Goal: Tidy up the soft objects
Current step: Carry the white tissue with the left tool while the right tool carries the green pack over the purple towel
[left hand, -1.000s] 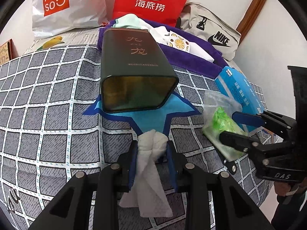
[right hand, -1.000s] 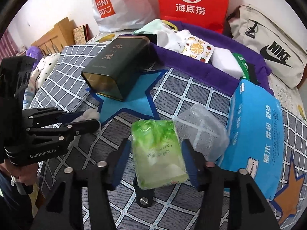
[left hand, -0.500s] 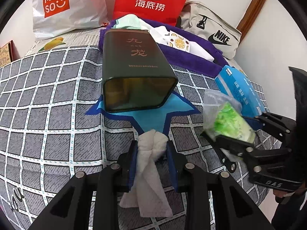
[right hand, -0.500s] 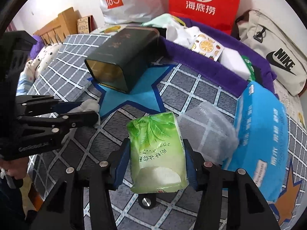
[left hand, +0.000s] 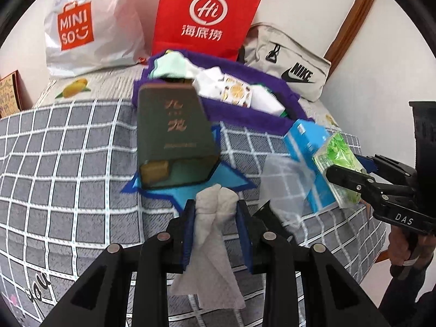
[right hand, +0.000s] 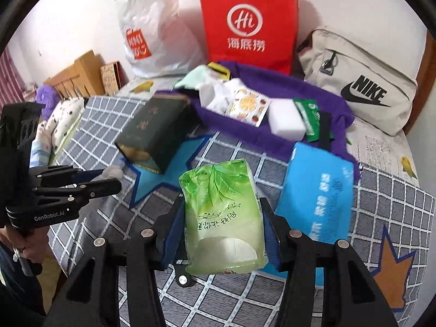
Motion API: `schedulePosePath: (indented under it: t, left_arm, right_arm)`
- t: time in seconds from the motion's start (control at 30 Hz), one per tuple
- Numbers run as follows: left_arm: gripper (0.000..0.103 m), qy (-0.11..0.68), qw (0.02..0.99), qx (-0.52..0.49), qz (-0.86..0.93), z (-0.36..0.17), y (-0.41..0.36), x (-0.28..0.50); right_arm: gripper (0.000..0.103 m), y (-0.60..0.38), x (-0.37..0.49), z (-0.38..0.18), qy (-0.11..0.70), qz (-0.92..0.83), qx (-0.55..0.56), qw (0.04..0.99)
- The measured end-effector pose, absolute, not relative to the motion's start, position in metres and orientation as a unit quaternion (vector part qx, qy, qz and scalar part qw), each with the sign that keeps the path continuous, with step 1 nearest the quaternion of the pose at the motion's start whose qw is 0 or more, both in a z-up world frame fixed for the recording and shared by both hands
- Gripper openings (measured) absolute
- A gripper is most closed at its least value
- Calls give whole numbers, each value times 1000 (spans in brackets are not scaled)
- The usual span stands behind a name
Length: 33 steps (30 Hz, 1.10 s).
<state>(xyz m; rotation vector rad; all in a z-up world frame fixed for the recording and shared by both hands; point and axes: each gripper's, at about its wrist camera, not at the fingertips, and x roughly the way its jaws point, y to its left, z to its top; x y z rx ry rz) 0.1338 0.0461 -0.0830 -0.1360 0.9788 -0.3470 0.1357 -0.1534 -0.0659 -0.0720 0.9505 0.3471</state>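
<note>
Two grippers are in use, and each one has a soft thing between its fingers. The left gripper (left hand: 216, 209) is nearly closed and pinches a white tissue (left hand: 211, 248); the crumpled top of the tissue stands above the blue pads, and the loose end hangs below them. The right gripper (right hand: 222, 218) has just been closing, and its pads now press on both sides of a green tissue pack (right hand: 222, 218), which is clear of the bed. In the left view this pack (left hand: 339, 163) is seen at the right side, in front of a blue tissue box (left hand: 305, 147).

Under both grippers is the bed (left hand: 68, 150), with a grey checked cover. A blue star (right hand: 160, 179) is printed on the cover, and a dark green tin (left hand: 174, 136) lies on its side there, with its open end toward the left gripper. Just beside the blue box, toward the tin, lies a clear plastic bag (left hand: 283, 174).

Behind the tin is a purple cloth (right hand: 272, 133) with some small things on it: a mint cloth (left hand: 169, 66), a pack with fruit pictures (right hand: 249, 106), a white block (right hand: 286, 121) and a green packet (right hand: 310, 118).

At the wall stand a white MINISO bag (left hand: 90, 30), a red paper bag (right hand: 246, 24) and a beige NIKE bag (right hand: 359, 81). The hand (left hand: 400, 248) of the person on the right grip is seen at the edge of the left view.
</note>
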Motion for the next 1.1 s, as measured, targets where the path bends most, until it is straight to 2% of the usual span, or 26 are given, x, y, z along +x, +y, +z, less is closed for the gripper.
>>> schedulePosePath:
  t: [0.37, 1.1]
  left_arm:
    - [28, 442, 878, -50, -174, -47, 30, 157]
    - [28, 439, 886, -32, -143, -34, 26, 267]
  right_arm:
    - [52, -183, 160, -41, 436, 143, -16, 888]
    - [52, -230, 275, -31, 423, 89, 21, 901]
